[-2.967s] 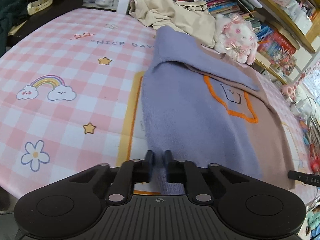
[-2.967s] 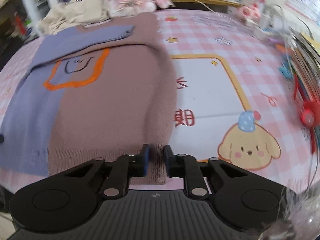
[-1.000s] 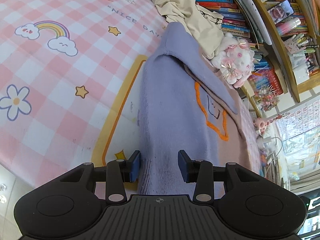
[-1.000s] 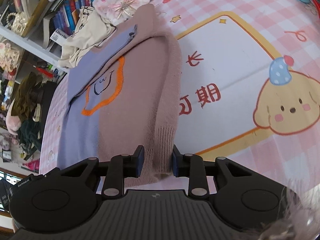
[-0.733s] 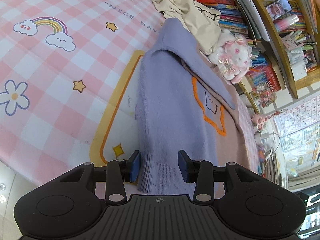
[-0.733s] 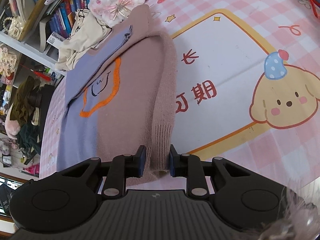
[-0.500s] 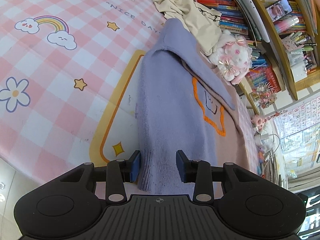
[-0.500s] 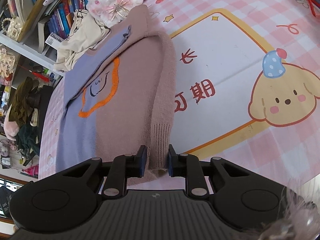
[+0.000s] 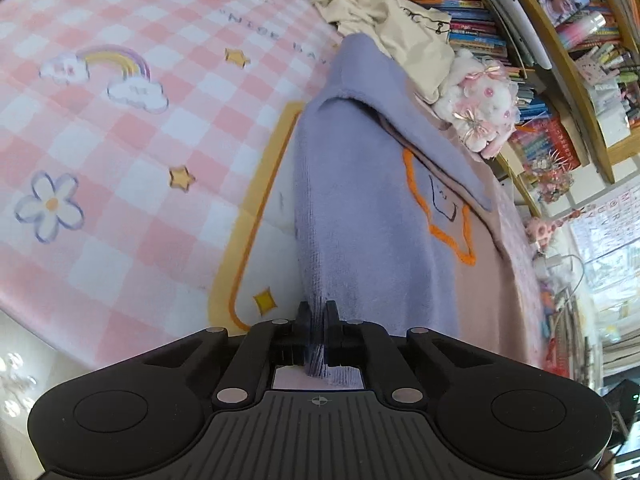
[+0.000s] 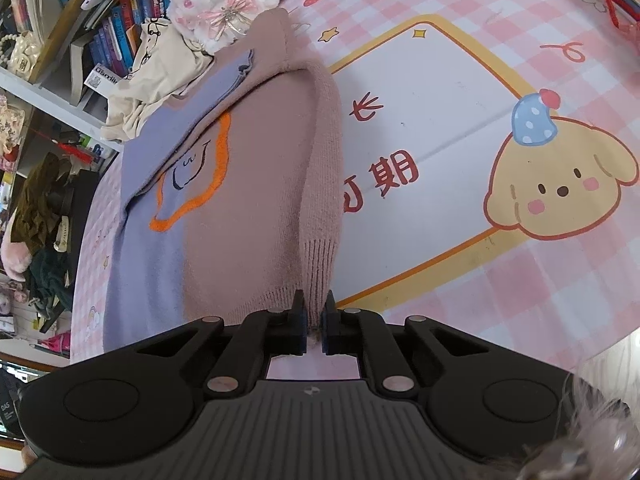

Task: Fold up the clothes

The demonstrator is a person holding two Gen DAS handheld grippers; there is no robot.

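While one sweater (image 9: 360,200) lies flat | left hand-held gripper (image 9: 317,312) pinches its hem | right hand-held gripper (image 10: 314,312) likewise

Domestic room, likely a child's study or bedroom.
Crowded bookshelves (image 9: 472,12), plush toy (image 10: 216,4), pink cartoon-print bench cover (image 9: 100,128), stationery and hung clothing (image 10: 36,204) indicate home use.

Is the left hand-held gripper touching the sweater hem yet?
Touching. The left wrist view shows the left hand-held gripper shut on the sweater's purple hem.
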